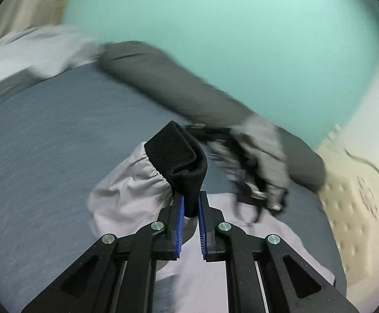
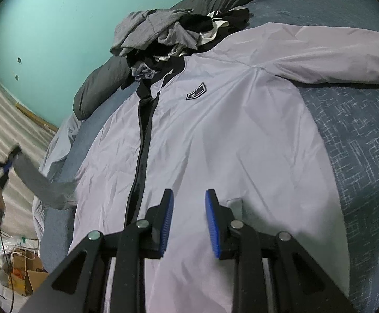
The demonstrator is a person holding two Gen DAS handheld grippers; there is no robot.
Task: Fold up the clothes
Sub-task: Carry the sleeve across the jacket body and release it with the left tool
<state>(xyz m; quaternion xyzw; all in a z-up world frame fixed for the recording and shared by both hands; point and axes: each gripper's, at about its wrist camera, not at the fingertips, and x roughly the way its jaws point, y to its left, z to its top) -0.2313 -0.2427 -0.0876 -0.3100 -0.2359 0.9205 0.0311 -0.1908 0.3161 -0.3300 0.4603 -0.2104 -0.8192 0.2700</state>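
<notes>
Jacket [image 2: 215, 130] spread flat on the bed [image 2: 359, 135], clothes pile [image 2: 168, 36] beyond its collar, pillow [image 2: 98, 88] behind the pile

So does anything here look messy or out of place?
Yes: a heap of crumpled clothes sits on the bed right at the jacket's collar. The left gripper holds up its black cuff.

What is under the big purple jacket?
The jacket lies spread on a blue bedspread, which shows around it. By its collar sits a pile of grey and black clothes. Anything directly beneath the jacket is covered, so it cannot be seen.
</notes>
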